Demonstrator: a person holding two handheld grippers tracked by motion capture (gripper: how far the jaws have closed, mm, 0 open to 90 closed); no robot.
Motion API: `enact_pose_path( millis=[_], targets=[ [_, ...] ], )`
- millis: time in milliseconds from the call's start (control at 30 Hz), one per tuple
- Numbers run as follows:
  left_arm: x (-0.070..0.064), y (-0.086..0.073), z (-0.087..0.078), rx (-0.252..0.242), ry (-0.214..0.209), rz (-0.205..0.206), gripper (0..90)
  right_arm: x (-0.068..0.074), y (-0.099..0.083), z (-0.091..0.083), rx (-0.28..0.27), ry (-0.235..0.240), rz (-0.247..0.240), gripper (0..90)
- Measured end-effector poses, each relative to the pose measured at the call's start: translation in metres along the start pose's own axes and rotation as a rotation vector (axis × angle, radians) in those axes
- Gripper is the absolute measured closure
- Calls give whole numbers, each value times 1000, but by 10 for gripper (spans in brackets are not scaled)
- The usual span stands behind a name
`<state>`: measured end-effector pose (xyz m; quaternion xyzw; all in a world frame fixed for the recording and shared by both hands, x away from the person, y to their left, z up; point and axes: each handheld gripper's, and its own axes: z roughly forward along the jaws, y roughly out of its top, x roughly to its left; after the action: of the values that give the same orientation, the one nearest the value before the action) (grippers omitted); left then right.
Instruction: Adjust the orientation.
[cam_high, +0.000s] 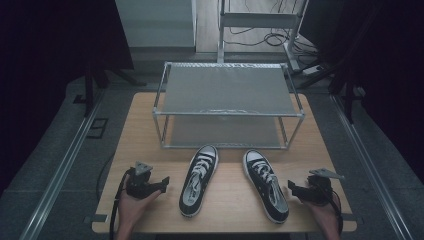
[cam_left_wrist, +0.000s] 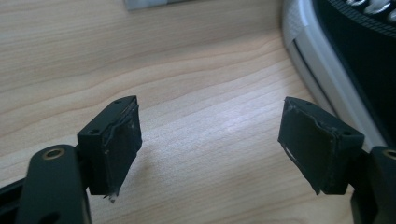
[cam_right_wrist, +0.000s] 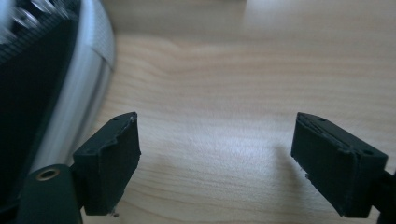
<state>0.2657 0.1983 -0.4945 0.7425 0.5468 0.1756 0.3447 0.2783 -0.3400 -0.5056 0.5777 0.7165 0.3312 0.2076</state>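
nothing started, i'd say: two black lace-up canvas sneakers (cam_high: 199, 180) (cam_high: 265, 185) lie near on the wooden bench (cam_high: 145, 130), grey two-tier metal rack (cam_high: 227, 90) bare, left tool (cam_high: 161, 184) and right tool (cam_high: 292, 188) both agape, holding nothing.

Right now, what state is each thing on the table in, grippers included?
Left gripper: open, holding nothing.
Right gripper: open, holding nothing.
Left shoe: upright on the table, laced, toe toward the rack.
Right shoe: upright on the table, laced, toe toward the rack.
Rack: standing, both shelves bare.
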Motion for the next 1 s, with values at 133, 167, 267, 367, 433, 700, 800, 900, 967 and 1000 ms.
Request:
enact_pose_path(
  millis=[133, 167, 267, 367, 433, 700, 800, 900, 967, 1000],
  targets=[
    [-1, 1, -7, -11, -16, -3, 218, 4, 5, -15, -62, 21, -17, 249],
    [-2, 2, -9, -11, -20, 2, 218, 7, 7, -21, -85, 30, -26, 285],
    [-6, 3, -16, -25, -32, 9, 217, 16, 13, -39, -145, 108, -56, 447],
    [-10, 6, -24, -40, -55, 11, 216, 41, 22, -64, -183, 213, -132, 639],
    [-13, 9, -30, -49, -69, 16, 215, 59, 25, -71, -188, 286, -164, 698],
    [-19, 10, -32, -48, -99, 18, 212, 128, 25, -66, -145, 494, -300, 892],
    [-23, 10, -31, -38, -109, 25, 210, 158, 21, -51, -102, 530, -361, 900],
    [-26, 11, -32, -37, -119, 29, 211, 185, 17, -38, -57, 563, -395, 900],
    [-27, 11, -33, -34, -122, 33, 211, 207, 13, -21, -11, 588, -419, 900],
    [-27, 11, -33, -33, -123, 34, 211, 207, 13, -21, -11, 588, -419, 900]
  ],
)
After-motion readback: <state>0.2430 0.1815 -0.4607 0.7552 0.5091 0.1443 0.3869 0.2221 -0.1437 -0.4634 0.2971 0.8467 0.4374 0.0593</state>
